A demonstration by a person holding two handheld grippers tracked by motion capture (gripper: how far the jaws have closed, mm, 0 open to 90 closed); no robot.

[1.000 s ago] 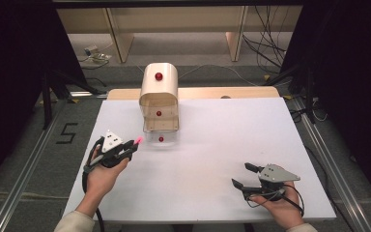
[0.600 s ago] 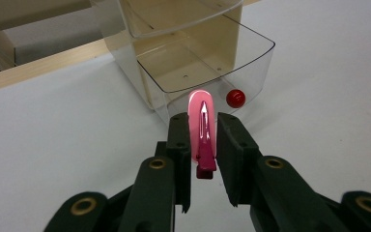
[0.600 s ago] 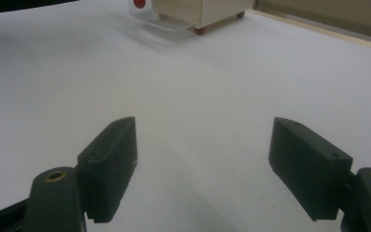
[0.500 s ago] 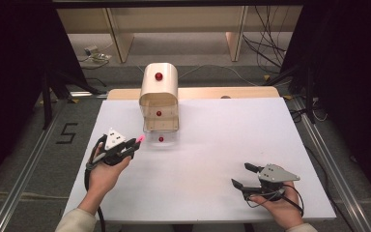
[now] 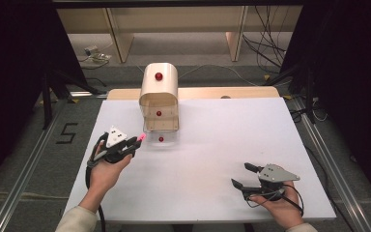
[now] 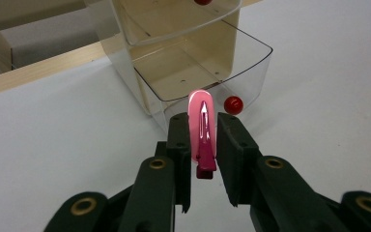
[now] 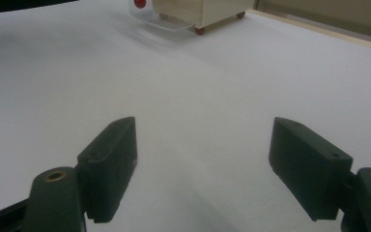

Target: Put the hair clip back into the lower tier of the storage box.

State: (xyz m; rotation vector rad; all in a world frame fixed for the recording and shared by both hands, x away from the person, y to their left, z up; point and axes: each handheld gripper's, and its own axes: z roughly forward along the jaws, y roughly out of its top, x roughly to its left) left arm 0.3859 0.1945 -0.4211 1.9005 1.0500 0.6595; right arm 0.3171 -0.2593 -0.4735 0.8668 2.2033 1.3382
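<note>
A glossy pink hair clip (image 6: pixel 202 130), slim and round-tipped, sits pinched between the jaws of the left hand-held gripper (image 6: pixel 204 137), just short of the open clear-plastic drawer (image 6: pixel 212 67) of a small cream cabinet (image 5: pixel 159 96) with red ball knobs. The pickup looks done; placing it inside remains. The right hand-held gripper (image 5: pixel 246 175) rests with jaws apart and empty on the matte white tabletop (image 5: pixel 212 159).

Left gripper (image 5: pixel 136 141) sits slightly nearer the drawer box (image 5: pixel 159 99) than a second ago — the pink clip (image 5: pixel 140 138) in its jaws now points closer to the clear bottom drawer (image 5: pixel 160 135), just beside its red knob (image 5: pixel 161 139). Small shift only — no other change visible.
</note>
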